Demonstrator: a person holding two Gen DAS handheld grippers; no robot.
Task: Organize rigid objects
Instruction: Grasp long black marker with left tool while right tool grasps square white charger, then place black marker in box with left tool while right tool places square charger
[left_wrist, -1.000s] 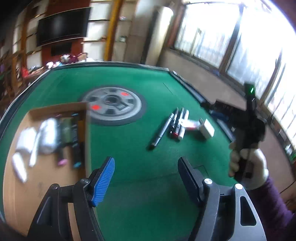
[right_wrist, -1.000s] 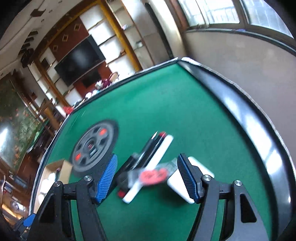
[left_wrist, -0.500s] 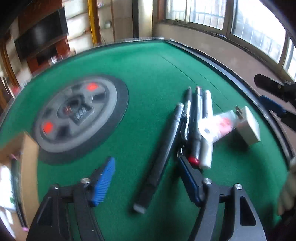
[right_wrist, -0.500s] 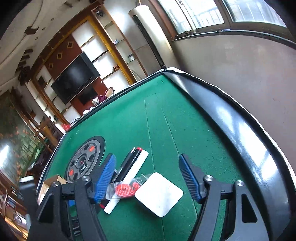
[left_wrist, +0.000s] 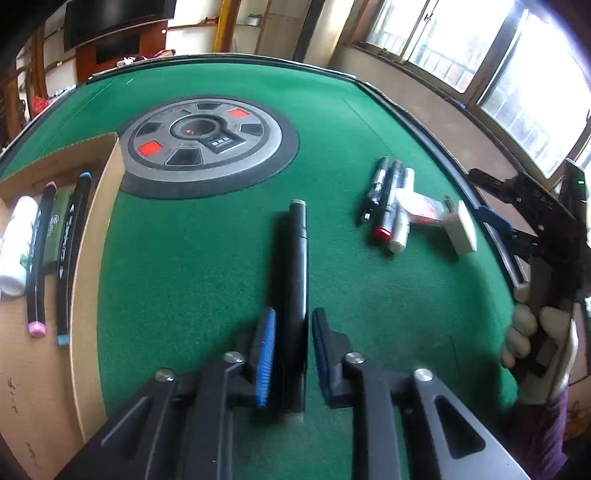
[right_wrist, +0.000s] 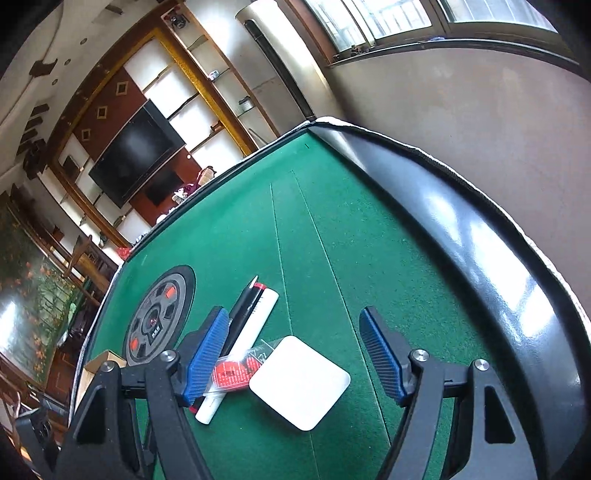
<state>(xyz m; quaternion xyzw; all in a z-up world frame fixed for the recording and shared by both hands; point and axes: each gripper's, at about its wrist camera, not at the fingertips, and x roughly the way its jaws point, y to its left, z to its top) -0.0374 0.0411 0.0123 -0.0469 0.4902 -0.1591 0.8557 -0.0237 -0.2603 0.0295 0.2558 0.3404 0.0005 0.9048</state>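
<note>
My left gripper (left_wrist: 291, 354) is shut on a long black marker (left_wrist: 295, 266) that points away over the green table. A cardboard box (left_wrist: 88, 236) at the left holds several markers and a white tube (left_wrist: 14, 251). At the right lie three pens (left_wrist: 388, 199), a red packet (left_wrist: 421, 208) and a white charger block (left_wrist: 460, 229). My right gripper (right_wrist: 291, 358) is open and empty, hovering over the white charger block (right_wrist: 299, 382), the red packet (right_wrist: 236, 373) and the pens (right_wrist: 251, 314).
A round grey centre panel (left_wrist: 203, 144) with red buttons sits in the middle of the table. The black padded table rim (right_wrist: 461, 240) runs along the right. My right hand and its gripper (left_wrist: 543, 258) show at the right edge of the left wrist view.
My left gripper closed on the black marker and lifted it away from the pen group towards the left. My right gripper pulled back slightly and stayed open above the charger.
</note>
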